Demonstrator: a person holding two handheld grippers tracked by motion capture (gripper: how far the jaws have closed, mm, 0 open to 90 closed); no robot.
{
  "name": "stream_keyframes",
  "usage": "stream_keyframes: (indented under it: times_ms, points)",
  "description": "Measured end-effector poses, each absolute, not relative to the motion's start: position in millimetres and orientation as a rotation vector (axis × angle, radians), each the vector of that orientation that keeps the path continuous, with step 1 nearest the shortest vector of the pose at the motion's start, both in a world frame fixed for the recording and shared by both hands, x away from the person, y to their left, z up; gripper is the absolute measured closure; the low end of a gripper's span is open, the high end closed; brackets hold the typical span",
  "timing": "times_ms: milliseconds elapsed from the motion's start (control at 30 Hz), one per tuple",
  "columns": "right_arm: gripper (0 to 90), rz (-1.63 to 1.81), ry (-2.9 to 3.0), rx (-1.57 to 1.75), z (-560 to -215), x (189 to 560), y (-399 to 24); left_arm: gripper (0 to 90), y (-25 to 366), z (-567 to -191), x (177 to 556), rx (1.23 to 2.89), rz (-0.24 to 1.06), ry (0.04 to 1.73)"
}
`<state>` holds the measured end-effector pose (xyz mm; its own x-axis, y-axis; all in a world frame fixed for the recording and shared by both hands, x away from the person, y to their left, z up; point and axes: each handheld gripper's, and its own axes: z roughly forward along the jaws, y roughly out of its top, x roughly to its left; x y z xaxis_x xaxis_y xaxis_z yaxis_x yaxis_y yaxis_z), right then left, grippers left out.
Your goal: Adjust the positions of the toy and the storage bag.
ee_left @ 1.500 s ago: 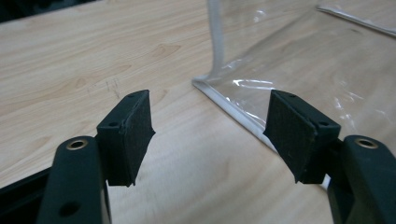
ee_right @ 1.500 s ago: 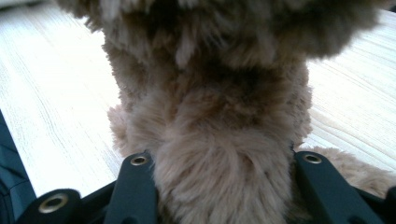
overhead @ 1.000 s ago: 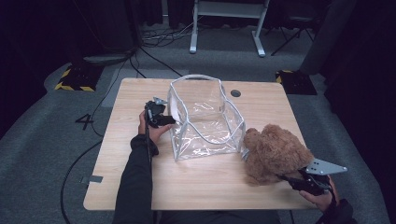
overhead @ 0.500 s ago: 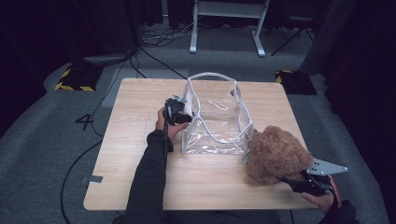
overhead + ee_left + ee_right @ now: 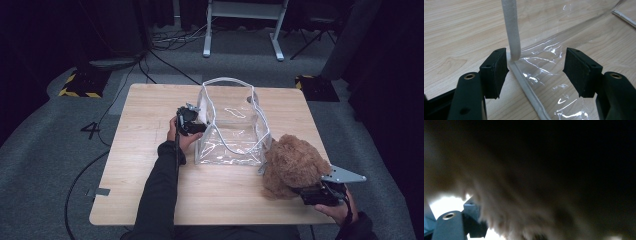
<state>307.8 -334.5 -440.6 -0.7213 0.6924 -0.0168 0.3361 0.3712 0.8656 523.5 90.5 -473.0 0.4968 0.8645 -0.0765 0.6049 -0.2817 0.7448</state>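
A clear plastic bag [image 5: 231, 125] with white trim stands open-topped in the middle of the wooden table [image 5: 140, 195]. My left gripper [image 5: 196, 124] is at the bag's left wall. In the left gripper view that gripper [image 5: 536, 72] is open. The bag's white corner trim [image 5: 511, 32] and clear wall lie between the pads [image 5: 496, 71] without being pressed, and the jaws have just narrowed a little. A brown teddy bear [image 5: 292, 165] sits to the right of the bag. My right gripper [image 5: 306, 194] is pushed into its fur [image 5: 544, 185]. Its jaws have just been opening, and fur hides the pads.
The table's front edge runs just below both forearms. The bag's far side is near the back edge. On the grey floor behind are black cables [image 5: 165, 65], a white stand's legs [image 5: 242, 30] and yellow-and-black striped blocks [image 5: 80, 85].
My left gripper has slid to the right along with the bag, which now stands squarer and more upright. The bear and my right gripper have stayed at nearly the same spot.
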Motion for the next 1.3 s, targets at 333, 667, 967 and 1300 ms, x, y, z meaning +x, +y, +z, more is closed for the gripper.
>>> stream_keyframes:
  times_ms: [333,667,967,1300]
  points:
    - [48.9,1.273,2.278,0.879,-447,310,-340,30.2,89,-465,517,2.027,0.478,1.179]
    - [61.6,1.286,2.274,0.85,-449,308,-348,23.6,118,-461,458,2.156,0.577,1.053]
    - [60.1,1.35,2.264,0.866,-453,311,-356,18.5,148,-482,392,2.153,0.447,0.965]
    - [62.3,1.362,2.248,0.863,-455,312,-359,21.3,153,-495,345,2.152,0.411,1.004]
